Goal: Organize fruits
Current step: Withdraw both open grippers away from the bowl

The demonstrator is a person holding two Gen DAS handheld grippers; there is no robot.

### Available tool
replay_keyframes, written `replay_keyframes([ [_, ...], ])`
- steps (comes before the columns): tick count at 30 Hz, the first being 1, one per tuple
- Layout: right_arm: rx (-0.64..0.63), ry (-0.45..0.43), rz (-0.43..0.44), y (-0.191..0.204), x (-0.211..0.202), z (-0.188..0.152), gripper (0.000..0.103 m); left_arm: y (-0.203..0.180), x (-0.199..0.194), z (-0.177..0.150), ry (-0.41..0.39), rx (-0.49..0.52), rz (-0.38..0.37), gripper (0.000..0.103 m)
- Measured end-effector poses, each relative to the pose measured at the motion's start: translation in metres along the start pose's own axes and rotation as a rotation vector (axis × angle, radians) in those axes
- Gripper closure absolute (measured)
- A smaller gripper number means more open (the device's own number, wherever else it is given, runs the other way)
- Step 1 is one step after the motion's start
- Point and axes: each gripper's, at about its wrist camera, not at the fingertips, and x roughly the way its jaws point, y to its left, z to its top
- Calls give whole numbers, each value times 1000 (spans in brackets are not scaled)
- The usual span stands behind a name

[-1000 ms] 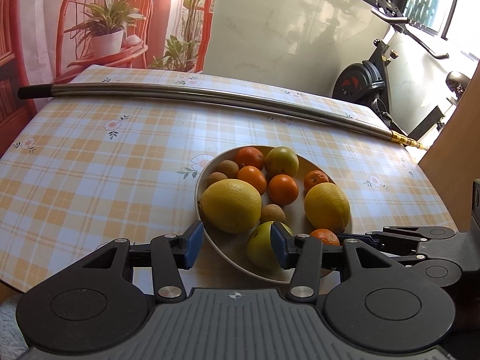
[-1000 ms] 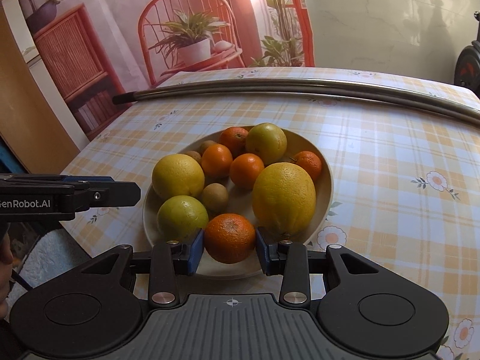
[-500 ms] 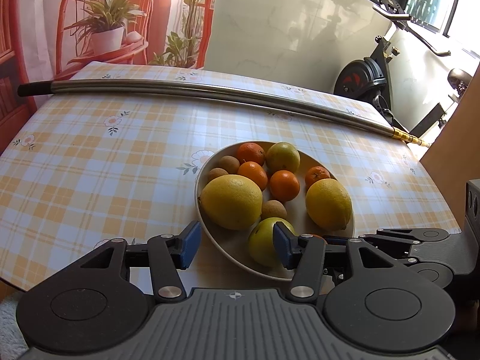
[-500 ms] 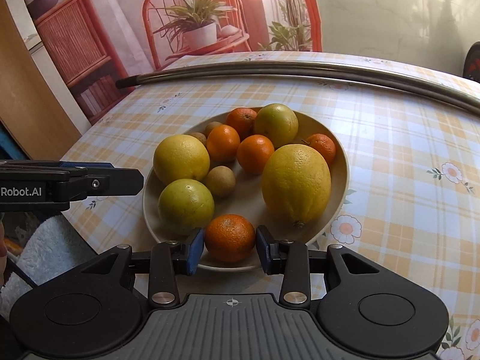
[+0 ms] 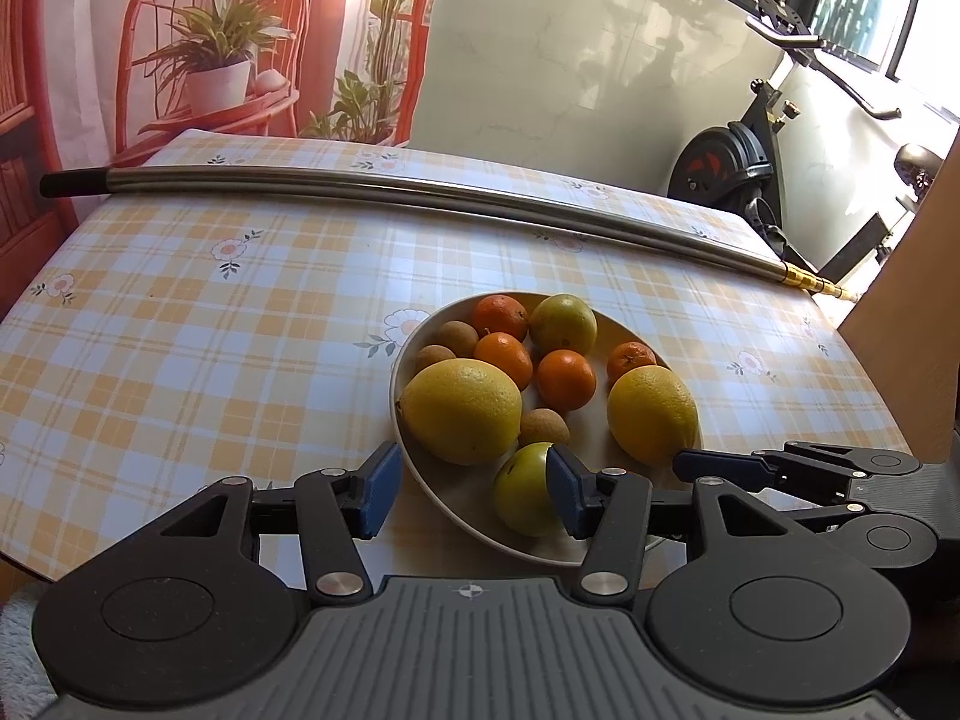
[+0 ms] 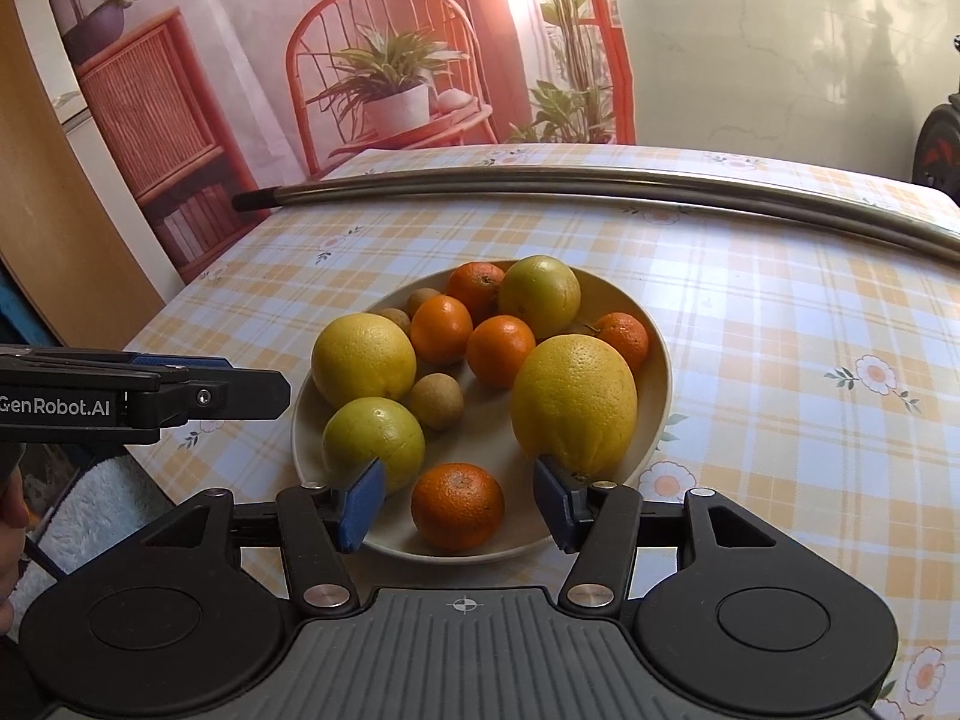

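Desk (image 6: pixel 780 312), checked yellow cloth with flower print. 1 long metal pole (image 5: pixel 384 189) lies across its far side.

Plate (image 6: pixel 660 372), pale, round, near the front edge, holds all the fruit in sight:
- 2 large yellow citrus, 1 on the left (image 6: pixel 363 359), 1 on the right (image 6: pixel 573 405).
- 2 green-yellow round fruits, 1 near (image 6: pixel 372 438), 1 far (image 6: pixel 539 295).
- 5 mandarins; the nearest mandarin (image 6: pixel 457 506) sits alone at the front rim.
- 3 small brown fruits, species unclear.

Right gripper (image 6: pixel 459 504): jaws opening, the nearest mandarin between them, pads clear of it on both sides. It holds nothing.

Left gripper (image 5: pixel 468 495): part open, empty, straddling the plate's near-left rim, its right pad just beside the near green-yellow fruit; contact cannot be told.

Step in hand, as judged: letting go of a mandarin set on the plate. No loose fruit shows on the desk, so the sorting looks nearly done.

Next move calls for drawing the right gripper straight back without nudging the mandarin, which could roll over the low rim.
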Motion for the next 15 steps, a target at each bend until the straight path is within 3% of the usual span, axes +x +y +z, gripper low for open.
replay_keyframes([
  [8,-2,-43,-10,0,-13,3,42,-1,-4,1,-10,0,4,47],
  [15,10,-103,-12,-4,-26,8,14,-1,-5,1,-11,-1,7,45],
])
